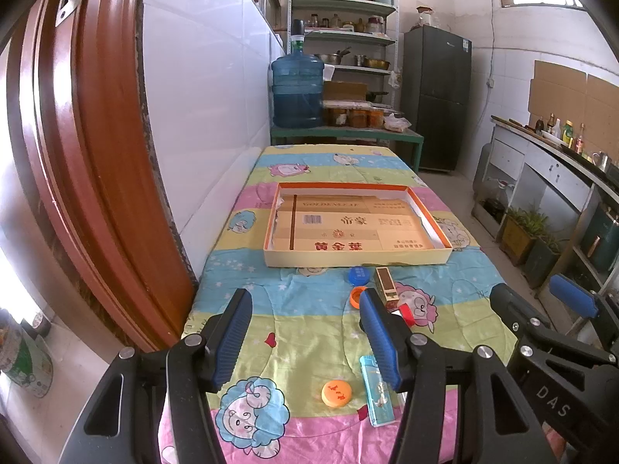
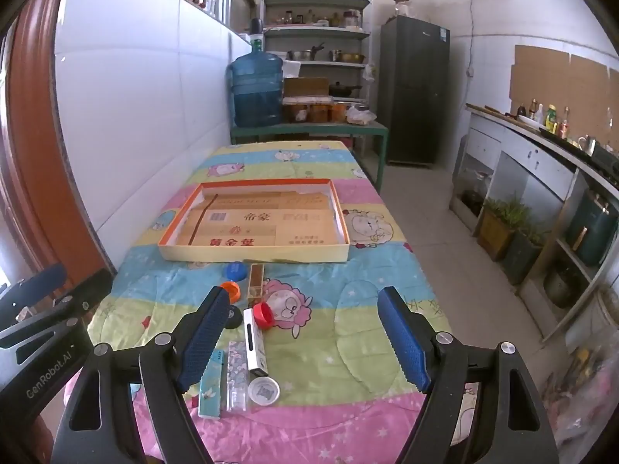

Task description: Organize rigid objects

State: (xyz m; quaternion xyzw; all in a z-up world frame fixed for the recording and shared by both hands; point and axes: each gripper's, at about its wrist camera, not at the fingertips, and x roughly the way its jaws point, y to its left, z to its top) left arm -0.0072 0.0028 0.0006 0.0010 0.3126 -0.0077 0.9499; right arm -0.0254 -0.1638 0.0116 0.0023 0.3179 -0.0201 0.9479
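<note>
A shallow cardboard box lid [image 1: 356, 260] [image 2: 255, 254] with an orange rim lies open on the cartoon-print cloth. In front of it are a blue cap [image 1: 359, 275] [image 2: 236, 270], an orange cap [image 1: 358, 295] [image 2: 231, 290], a small brown box [image 1: 385, 286] [image 2: 256, 284] and a red cap [image 1: 406, 313] [image 2: 265, 314]. Nearer lie a yellow cap [image 1: 336, 393], a light-blue lighter [image 1: 377, 394] [image 2: 211, 382], a clear lighter [image 2: 236, 375], a white lighter [image 2: 255, 344], a white cap [image 2: 264, 390] and a black cap [image 2: 233, 319]. My left gripper [image 1: 305, 332] and right gripper [image 2: 303, 336] hover open above the cloth, holding nothing.
The table stands against a white tiled wall [image 1: 201, 123] with a brown door frame [image 1: 77, 154] on the left. Beyond it a green bench holds a water jug [image 1: 297, 89] and jars. A fridge [image 2: 414, 89] and a counter [image 2: 541, 147] line the right side.
</note>
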